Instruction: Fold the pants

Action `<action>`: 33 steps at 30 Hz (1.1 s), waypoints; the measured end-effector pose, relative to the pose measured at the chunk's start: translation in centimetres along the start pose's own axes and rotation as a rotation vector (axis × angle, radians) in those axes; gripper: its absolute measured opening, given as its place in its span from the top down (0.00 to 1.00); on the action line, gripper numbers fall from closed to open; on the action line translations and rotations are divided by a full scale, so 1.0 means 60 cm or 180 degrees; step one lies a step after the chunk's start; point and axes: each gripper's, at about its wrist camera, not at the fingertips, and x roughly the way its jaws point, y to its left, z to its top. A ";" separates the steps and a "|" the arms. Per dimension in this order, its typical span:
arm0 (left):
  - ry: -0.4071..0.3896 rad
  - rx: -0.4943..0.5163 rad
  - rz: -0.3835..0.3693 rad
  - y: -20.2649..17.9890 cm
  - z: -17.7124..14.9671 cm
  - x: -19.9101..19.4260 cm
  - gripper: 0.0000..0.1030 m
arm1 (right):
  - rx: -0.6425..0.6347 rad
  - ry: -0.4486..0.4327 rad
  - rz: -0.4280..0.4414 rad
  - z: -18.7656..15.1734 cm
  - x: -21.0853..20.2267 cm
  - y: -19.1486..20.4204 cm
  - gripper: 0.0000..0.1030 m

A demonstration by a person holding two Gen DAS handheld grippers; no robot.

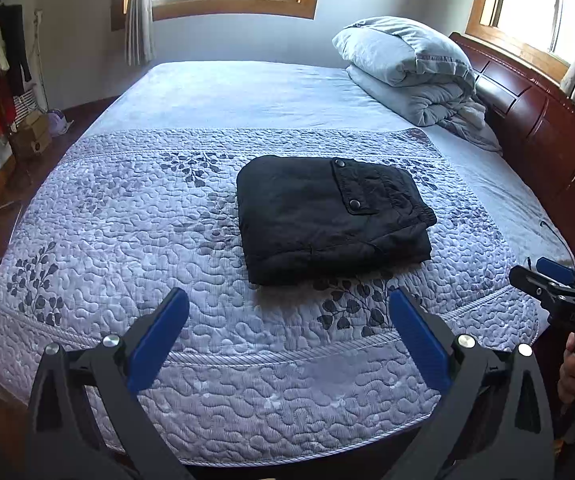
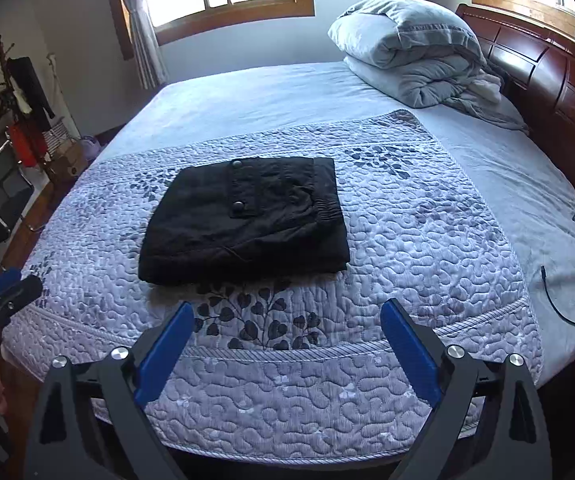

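While both grippers hang empty, left gripper (image 1: 289, 300) and right gripper (image 2: 287, 312) fingers spread wide, black pants (image 2: 243, 220) lie folded mid-bed (image 2: 487, 184), at 12 o'clock. Risk: another grab could undo the folds.

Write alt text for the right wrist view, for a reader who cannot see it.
Black pants lie folded into a compact rectangle on a quilted lilac bedspread, untouched. The right gripper is open in the foreground, short of them. A rolled grey duvet sits by the wooden headboard, under bright windows.
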 end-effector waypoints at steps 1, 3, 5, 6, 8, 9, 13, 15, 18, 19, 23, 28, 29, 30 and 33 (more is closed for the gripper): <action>-0.0001 -0.0006 -0.0002 0.000 0.000 -0.003 0.03 | -0.0005 -0.0005 0.0016 -0.001 -0.003 0.001 0.08; -0.0018 -0.0014 -0.0008 -0.001 0.001 -0.011 0.03 | -0.0024 -0.0026 0.0040 -0.003 -0.009 0.004 0.08; -0.0077 -0.0008 0.0007 -0.005 0.001 -0.023 0.03 | -0.0040 -0.0039 0.0043 -0.004 -0.014 0.006 0.08; -0.0097 0.0013 0.0010 -0.007 0.001 -0.027 0.03 | -0.0043 -0.0040 0.0046 -0.005 -0.015 0.006 0.08; -0.0140 0.0052 0.0026 -0.011 0.003 -0.036 0.03 | -0.0040 -0.0046 0.0071 -0.006 -0.018 0.007 0.08; -0.0154 0.0068 0.0030 -0.014 0.003 -0.040 0.03 | -0.0038 -0.0044 0.0080 -0.006 -0.018 0.007 0.08; -0.0181 0.0106 0.0021 -0.024 0.006 -0.049 0.03 | -0.0050 -0.0048 0.0088 -0.008 -0.020 0.009 0.08; -0.0182 0.0115 0.0004 -0.026 0.006 -0.050 0.03 | -0.0065 -0.0039 0.0073 -0.008 -0.019 0.011 0.08; -0.0170 0.0094 -0.0029 -0.025 0.006 -0.049 0.03 | -0.0081 -0.0036 0.0073 -0.008 -0.016 0.013 0.08; -0.0159 0.0083 -0.0019 -0.024 0.006 -0.048 0.03 | -0.0084 -0.0037 0.0074 -0.008 -0.016 0.013 0.08; -0.0142 0.0100 0.0036 -0.024 0.006 -0.043 0.03 | -0.0066 -0.0027 0.0074 -0.008 -0.013 0.012 0.08; -0.0108 0.0076 -0.0004 -0.021 0.004 -0.037 0.03 | -0.0035 -0.0015 0.0056 -0.007 -0.011 0.006 0.08; -0.0101 0.0069 -0.0005 -0.019 0.004 -0.035 0.03 | -0.0031 -0.0015 0.0051 -0.006 -0.010 0.005 0.08; -0.0096 0.0065 -0.0002 -0.019 0.004 -0.034 0.03 | -0.0027 -0.0013 0.0047 -0.006 -0.010 0.004 0.08; -0.0082 0.0038 0.0018 -0.016 0.005 -0.030 0.03 | -0.0010 -0.0004 0.0042 -0.005 -0.008 0.002 0.08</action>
